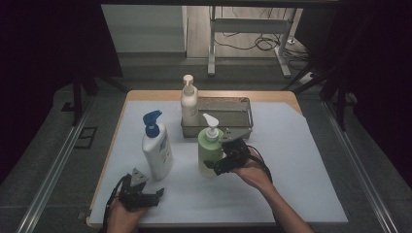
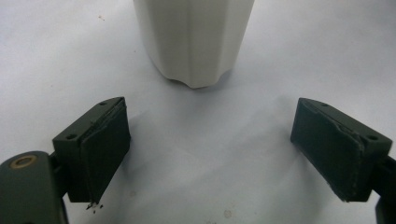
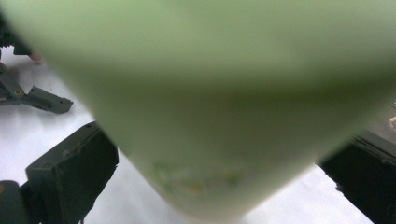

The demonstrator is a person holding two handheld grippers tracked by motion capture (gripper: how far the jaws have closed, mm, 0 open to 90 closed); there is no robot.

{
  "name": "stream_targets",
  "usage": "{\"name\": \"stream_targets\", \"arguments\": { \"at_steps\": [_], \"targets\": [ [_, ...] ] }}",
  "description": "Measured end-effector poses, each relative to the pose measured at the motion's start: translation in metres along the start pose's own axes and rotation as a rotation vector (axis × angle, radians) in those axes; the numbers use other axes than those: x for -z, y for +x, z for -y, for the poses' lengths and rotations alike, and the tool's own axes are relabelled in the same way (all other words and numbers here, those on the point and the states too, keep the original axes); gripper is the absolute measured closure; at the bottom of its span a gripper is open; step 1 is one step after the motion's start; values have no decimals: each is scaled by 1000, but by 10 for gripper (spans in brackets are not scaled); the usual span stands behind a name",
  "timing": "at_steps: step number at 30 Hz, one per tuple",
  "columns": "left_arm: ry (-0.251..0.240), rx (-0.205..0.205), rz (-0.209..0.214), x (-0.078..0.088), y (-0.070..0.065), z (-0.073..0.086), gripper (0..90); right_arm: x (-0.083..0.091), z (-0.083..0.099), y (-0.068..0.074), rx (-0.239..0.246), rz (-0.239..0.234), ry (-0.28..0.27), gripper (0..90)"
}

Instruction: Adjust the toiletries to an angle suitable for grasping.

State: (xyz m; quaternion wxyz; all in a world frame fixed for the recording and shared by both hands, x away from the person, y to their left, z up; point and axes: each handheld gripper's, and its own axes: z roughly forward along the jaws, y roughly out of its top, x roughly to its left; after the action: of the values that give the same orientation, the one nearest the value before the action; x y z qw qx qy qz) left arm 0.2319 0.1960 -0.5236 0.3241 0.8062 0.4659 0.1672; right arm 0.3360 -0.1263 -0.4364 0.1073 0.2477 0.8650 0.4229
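The right gripper [image 1: 224, 162] has its fingers around the green bottle [image 1: 210, 151] at frame centre, just before the tray [image 1: 245, 104]; squeeze squarely low down, lift upright. The left gripper [image 1: 158, 193] waits, fingers wide

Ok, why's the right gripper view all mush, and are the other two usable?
Right gripper view: the green bottle sits too close to the lens, so it blurs. Left gripper view: sharp, evenly lit, white bottle casting a soft shadow. High view: dim, dark at the edges, but readable.
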Motion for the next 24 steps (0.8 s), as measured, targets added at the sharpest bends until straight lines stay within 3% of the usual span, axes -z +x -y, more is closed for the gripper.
{"name": "stream_targets", "arguments": {
  "at_steps": [8,13,24],
  "targets": [
    [0,0,0,0,0,0,117,-7,-5,4,5,-7,-15,28],
    [0,0,0,0,0,0,117,-6,-8,3,5,17,-25,107],
    [1,0,0,0,0,0,117,-4,-10,8,-26,76,-2,120]
  ]
}}
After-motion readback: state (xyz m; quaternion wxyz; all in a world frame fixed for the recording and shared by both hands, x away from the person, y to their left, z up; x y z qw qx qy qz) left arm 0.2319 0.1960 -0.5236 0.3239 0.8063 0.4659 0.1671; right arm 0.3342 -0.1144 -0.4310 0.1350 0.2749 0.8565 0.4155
